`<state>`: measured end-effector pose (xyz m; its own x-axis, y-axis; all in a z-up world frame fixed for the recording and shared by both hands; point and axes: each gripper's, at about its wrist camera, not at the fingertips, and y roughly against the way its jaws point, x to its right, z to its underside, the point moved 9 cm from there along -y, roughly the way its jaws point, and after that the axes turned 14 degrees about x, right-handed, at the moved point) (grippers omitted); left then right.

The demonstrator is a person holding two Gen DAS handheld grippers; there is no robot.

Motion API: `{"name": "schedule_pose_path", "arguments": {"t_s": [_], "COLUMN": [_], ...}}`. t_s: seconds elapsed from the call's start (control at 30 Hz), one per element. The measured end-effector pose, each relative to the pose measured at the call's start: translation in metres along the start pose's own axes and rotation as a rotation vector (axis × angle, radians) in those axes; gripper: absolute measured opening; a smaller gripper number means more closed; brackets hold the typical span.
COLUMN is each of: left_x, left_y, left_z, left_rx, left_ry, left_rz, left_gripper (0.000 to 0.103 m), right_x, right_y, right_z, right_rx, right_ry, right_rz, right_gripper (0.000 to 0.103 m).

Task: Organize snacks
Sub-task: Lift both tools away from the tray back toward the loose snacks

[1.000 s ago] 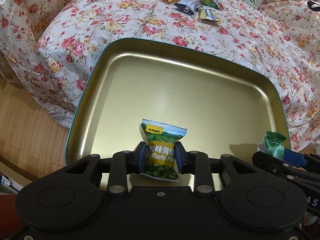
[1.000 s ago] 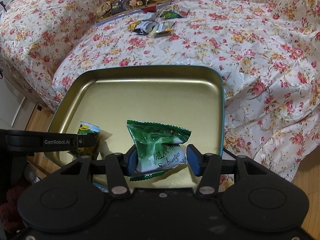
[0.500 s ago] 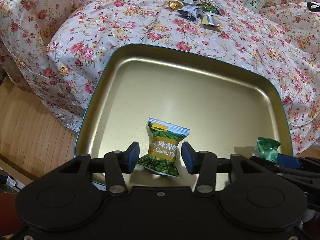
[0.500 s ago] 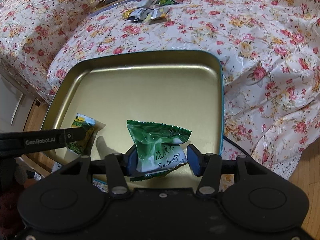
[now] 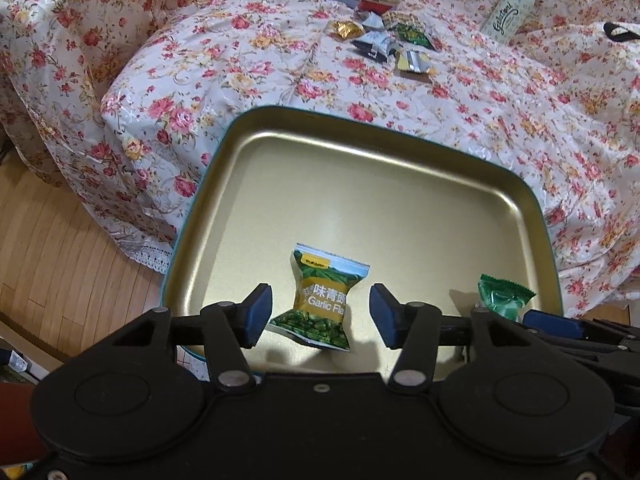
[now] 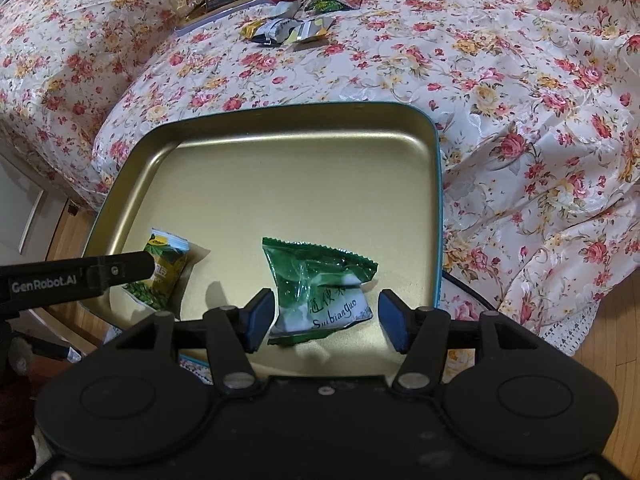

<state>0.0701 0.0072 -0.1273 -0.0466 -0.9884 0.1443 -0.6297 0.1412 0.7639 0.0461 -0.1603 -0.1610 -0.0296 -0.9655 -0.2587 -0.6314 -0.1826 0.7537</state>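
My left gripper (image 5: 320, 316), pinching the garlic pea packet (image 5: 322, 300) a second ago, is opening, pads now clear of it; the packet sits in the near part of the gold tray (image 5: 360, 152). My right gripper (image 6: 326, 320) is opening too, the green candy bag (image 6: 316, 288) between its pads and barely touching the left one. I judge both snacks delivered; more wrappers (image 5: 392, 44) wait far across the bed (image 5: 240, 60).

Shallow metal tray (image 5: 400, 168): gold inside, teal rim.
Garlic pea snack packet (image 5: 323, 300): green and mustard yellow, white lettering, pale blue top edge.
Crinkled green snack packet (image 6: 320, 280): dark green, white lower panel with dark script.
Floral bedcover (image 5: 500, 120): cream with red, pink and yellow roses.
Gripper pads (image 5: 256, 314): blue, on black fingers.
Wooden plank floor (image 5: 60, 260): light honey brown.
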Motion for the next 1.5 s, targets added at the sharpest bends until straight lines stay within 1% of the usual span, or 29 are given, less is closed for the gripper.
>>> {"name": "schedule_pose_path", "arguments": {"t_s": [0.2,0.3,0.47,0.6,0.73,0.83,0.9,0.97,1.07,1.17,1.3,1.4,1.5], "left_x": [-0.009,-0.015,-0.019,-0.016,-0.009,-0.003,0.0,0.002,0.002,0.003,0.004,0.004,0.003], "left_y": [0.009,0.008,0.0,-0.002,-0.003,-0.003,-0.004,-0.007,-0.013,-0.019,-0.026,-0.031,-0.037], "left_z": [-0.014,-0.018,-0.015,-0.013,-0.015,-0.019,-0.023,-0.025,-0.027,-0.033,-0.05,-0.07,-0.091], "left_rx": [0.034,0.025,-0.049,-0.082,-0.124,-0.149,-0.179,-0.222,-0.293,-0.332,-0.339,-0.313,-0.284], "left_ry": [0.022,0.022,0.017,-0.016,-0.066,-0.102,-0.102,-0.076,-0.059,-0.076,-0.114,-0.14,-0.162], "left_rz": [-0.019,-0.036,-0.015,-0.015,0.001,0.01,0.024,0.033,0.026,0.004,-0.027,-0.048,-0.063], "left_gripper": [0.059,0.059,0.059,0.059,0.059,0.059,0.059,0.059,0.059,0.059,0.059,0.059,0.059], "right_x": [-0.002,-0.003,-0.006,-0.013,-0.021,-0.023,-0.025,-0.027,-0.031,-0.034,-0.037,-0.035,-0.03], "right_y": [0.007,0.009,0.012,0.015,0.014,0.012,0.01,0.012,0.015,0.015,0.011,0.004,-0.005], "right_z": [-0.007,-0.011,-0.016,-0.017,-0.014,-0.014,-0.015,-0.017,-0.022,-0.033,-0.054,-0.075,-0.096], "right_rx": [0.021,0.018,-0.014,-0.052,-0.124,-0.177,-0.209,-0.24,-0.275,-0.302,-0.306,-0.281,-0.265], "right_ry": [-0.001,-0.002,0.001,0.047,0.076,0.086,0.101,0.117,0.131,0.132,0.158,0.185,0.169], "right_rz": [-0.005,-0.019,-0.047,-0.07,-0.11,-0.116,-0.112,-0.111,-0.117,-0.12,-0.105,-0.083,-0.071], "right_gripper": [0.061,0.062,0.062,0.062,0.063,0.064,0.064,0.064,0.064,0.064,0.066,0.067,0.068]}}
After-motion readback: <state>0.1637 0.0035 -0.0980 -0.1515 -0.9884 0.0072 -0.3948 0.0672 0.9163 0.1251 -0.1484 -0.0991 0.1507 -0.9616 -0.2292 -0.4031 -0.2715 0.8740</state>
